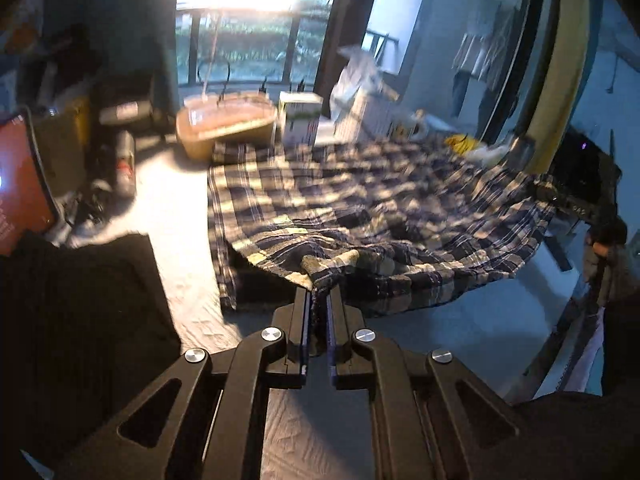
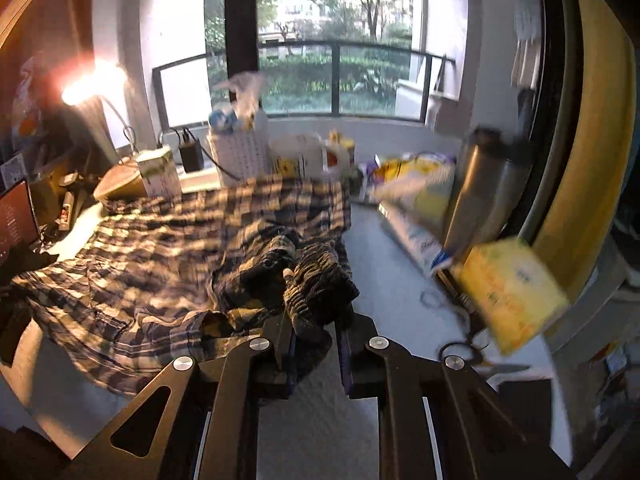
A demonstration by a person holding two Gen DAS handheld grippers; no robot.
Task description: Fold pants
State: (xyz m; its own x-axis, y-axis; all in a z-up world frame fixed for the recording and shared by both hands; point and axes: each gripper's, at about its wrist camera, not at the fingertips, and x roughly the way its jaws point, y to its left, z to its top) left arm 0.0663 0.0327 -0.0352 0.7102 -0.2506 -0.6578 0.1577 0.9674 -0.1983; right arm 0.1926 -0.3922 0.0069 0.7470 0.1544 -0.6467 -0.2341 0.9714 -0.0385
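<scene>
Big window at the back, dark frame, black railing outside, trees and a building beyond. Strong glare through the glass in the left view. Lit desk lamp on the left. Pale grey table top, cluttered along the far edge: white basket, tan bowl, steel flask, yellow box, scissors. Yellow curved frame on the right.

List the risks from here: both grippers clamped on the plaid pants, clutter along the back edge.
1. Left gripper pinches only a thin corner of the plaid pants; it could slip out.
2. Right gripper holds a thick bunched wad, so the fold may come out uneven.
3. Swinging cloth could snag the scissors or tip the steel bottle.
</scene>
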